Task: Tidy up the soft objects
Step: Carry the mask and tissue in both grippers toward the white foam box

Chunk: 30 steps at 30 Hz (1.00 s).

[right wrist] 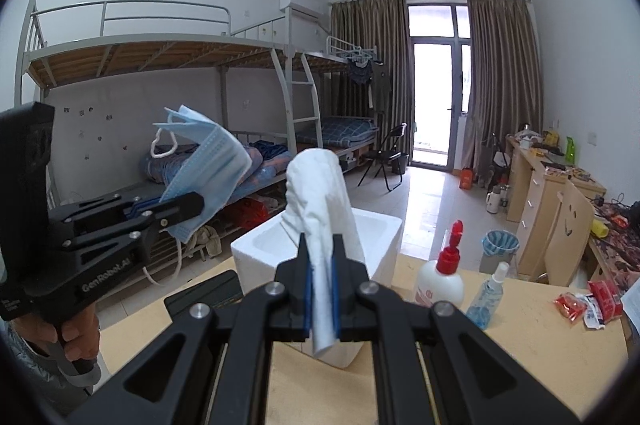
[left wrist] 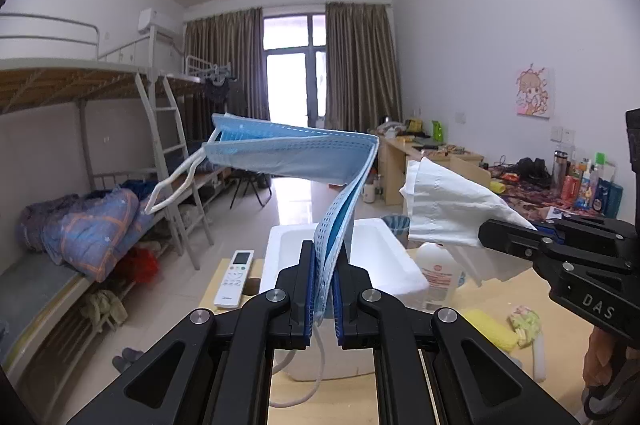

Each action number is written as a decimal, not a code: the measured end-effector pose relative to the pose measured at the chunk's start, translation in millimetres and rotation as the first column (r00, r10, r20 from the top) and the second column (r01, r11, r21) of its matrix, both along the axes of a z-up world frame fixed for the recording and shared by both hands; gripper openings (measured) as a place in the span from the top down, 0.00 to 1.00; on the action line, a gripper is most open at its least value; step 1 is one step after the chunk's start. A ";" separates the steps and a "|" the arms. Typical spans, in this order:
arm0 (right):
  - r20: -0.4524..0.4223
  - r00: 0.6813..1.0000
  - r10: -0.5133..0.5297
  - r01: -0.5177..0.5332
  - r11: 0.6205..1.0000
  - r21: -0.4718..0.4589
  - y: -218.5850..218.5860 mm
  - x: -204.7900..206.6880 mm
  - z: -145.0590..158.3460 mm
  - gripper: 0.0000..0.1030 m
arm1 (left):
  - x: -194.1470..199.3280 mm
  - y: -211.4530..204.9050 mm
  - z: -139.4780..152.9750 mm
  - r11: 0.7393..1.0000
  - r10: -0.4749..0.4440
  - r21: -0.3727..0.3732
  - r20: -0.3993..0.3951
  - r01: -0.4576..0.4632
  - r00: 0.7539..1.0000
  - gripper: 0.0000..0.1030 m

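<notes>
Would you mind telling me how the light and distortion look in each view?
Left wrist view: the window is blown out, walls bow toward the edges, and the mask in the left claw is sharp. Right wrist view: the same window glare and dark corners, and the tissue is crisp.

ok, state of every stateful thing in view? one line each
left gripper: shut on the blue face masks
blue face masks: held in the air, drooping over
right gripper: shut on the white tissue
white tissue: held up, crumpled
foam box: open, no lid on it
lotion bottle: red flip cap open
spray bottle: upright on the table
balcony door: curtains drawn back
</notes>
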State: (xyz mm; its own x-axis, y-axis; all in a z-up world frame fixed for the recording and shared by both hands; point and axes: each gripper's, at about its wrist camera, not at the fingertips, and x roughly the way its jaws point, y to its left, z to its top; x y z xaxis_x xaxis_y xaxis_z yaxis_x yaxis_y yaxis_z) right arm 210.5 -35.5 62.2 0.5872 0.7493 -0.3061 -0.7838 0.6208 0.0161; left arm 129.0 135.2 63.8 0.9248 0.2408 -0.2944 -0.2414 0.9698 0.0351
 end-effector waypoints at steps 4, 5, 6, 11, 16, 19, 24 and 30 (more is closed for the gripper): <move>-0.001 1.000 0.011 -0.011 1.000 -0.014 10.6 6.7 -1.9 0.90 | 14.2 6.0 -0.8 1.000 0.000 0.006 -0.016 0.000 1.000 0.92; -0.002 1.000 0.010 -0.010 1.000 -0.017 14.2 8.5 -2.3 0.90 | 18.0 7.6 -1.6 1.000 -0.002 0.004 -0.024 0.002 1.000 0.92; -0.006 1.000 0.010 -0.010 1.000 -0.017 16.9 11.0 -3.0 0.90 | 21.6 9.6 -2.2 1.000 -0.005 0.000 -0.030 0.005 1.000 0.92; -0.023 1.000 0.013 -0.013 1.000 -0.026 25.4 21.6 -6.5 0.90 | 35.9 20.5 -4.7 1.000 -0.011 -0.021 -0.048 0.010 0.999 0.92; -0.040 0.999 0.010 -0.011 0.999 -0.031 29.6 29.8 -8.3 0.90 | 51.7 28.6 -10.3 0.999 -0.014 -0.035 -0.078 0.011 0.997 0.92; -0.043 0.999 0.013 -0.015 0.999 -0.037 31.8 32.2 -8.6 0.90 | 56.8 31.5 -10.5 0.999 -0.009 -0.036 -0.080 0.006 0.997 0.92; -0.044 0.999 0.007 -0.009 0.999 -0.038 29.3 33.6 -7.5 0.90 | 67.1 34.9 -12.1 0.999 -0.017 -0.049 -0.097 0.012 0.995 0.92; -0.046 0.999 -0.007 0.006 1.000 -0.030 20.2 34.3 -6.8 0.90 | 90.4 32.6 -16.8 0.994 -0.089 -0.075 -0.142 0.079 0.986 0.92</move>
State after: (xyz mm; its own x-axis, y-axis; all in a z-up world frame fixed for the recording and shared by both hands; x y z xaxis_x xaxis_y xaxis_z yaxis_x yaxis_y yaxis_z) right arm 244.8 -15.4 55.4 0.5768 0.7357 -0.3550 -0.7786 0.6266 0.0335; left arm 219.4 167.8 47.0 0.8871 0.1389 -0.4403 -0.1564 0.9877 -0.0036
